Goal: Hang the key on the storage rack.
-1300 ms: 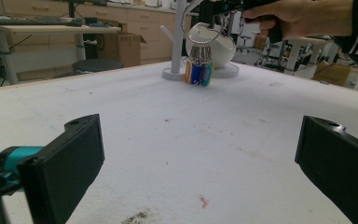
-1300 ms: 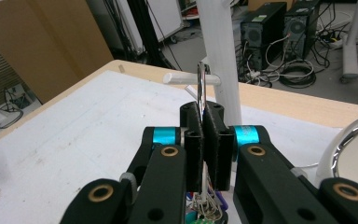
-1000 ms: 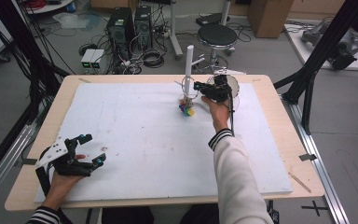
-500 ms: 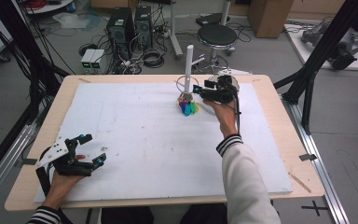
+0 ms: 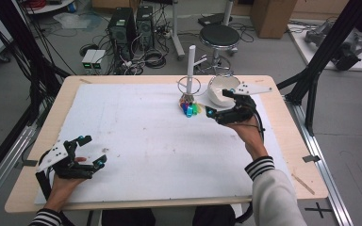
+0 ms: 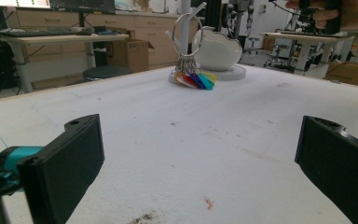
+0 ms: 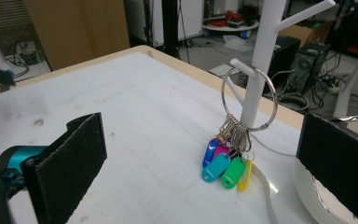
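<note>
Right gripper (image 5: 217, 104) just opened wide, nothing between its jaws — key ring (image 7: 248, 99) hangs on the white stand's (image 7: 261, 65) peg, apparently. Left gripper (image 5: 90, 150) sits wide open too.

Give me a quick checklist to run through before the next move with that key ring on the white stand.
1. Key ring hangs on a peg of the white stand: ok.
2. Coloured tags reach down to the white sheet: ok.
3. Right hand-held gripper has just been opening, nothing between its jaws: ok.
4. Right hand-held gripper apart from the ring: ok.
5. White bowl stands near the right hand-held gripper, bump risk: cannot tell.
6. Left hand-held gripper open, far from the stand: ok.
</note>
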`<action>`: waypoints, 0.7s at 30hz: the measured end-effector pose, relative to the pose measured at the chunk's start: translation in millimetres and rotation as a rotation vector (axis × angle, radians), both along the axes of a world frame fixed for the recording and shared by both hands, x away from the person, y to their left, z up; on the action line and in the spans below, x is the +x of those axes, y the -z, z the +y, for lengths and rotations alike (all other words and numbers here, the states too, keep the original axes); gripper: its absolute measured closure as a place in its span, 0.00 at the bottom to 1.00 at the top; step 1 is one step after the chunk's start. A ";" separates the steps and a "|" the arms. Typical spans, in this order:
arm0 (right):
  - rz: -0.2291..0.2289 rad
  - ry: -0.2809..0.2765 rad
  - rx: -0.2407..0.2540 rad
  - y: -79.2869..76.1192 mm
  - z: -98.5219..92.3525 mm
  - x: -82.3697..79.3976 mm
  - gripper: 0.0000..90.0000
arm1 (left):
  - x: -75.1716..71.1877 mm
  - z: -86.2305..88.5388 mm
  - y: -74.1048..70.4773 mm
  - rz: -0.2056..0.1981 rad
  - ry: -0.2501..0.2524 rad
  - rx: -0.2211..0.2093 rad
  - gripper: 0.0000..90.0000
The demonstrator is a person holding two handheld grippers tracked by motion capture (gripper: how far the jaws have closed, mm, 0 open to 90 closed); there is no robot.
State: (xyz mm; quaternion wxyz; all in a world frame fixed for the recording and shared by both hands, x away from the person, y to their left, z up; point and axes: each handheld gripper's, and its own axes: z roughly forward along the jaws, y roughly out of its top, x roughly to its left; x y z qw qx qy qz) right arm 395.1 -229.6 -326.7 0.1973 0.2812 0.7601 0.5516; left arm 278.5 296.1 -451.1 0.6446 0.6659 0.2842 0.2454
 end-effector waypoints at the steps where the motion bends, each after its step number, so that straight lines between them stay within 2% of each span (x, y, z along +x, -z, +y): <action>1: -0.012 -0.008 0.002 3.8 -3.3 -3.7 0.01 | -0.3 0.0 0.0 -0.001 -0.001 0.002 0.02; 5: -0.049 -0.023 0.012 21.8 -18.0 -19.5 0.01 | -1.9 -1.5 0.1 -0.014 -0.004 0.011 0.02; 7: -0.065 -0.027 0.043 31.1 -26.4 -28.5 0.01 | -2.0 -0.9 0.2 -0.017 -0.007 0.010 0.02; 12: -0.102 0.005 0.118 56.1 -49.0 -45.6 0.01 | -2.0 -1.1 0.2 -0.014 -0.009 0.007 0.02; 17: -0.099 0.029 0.178 78.6 -68.2 -57.0 0.01 | -2.0 -0.9 0.2 -0.015 -0.012 0.009 0.02; 21: -0.082 0.017 0.190 91.1 -73.4 -62.9 0.01 | -2.6 -1.6 0.1 -0.015 -0.014 0.010 0.02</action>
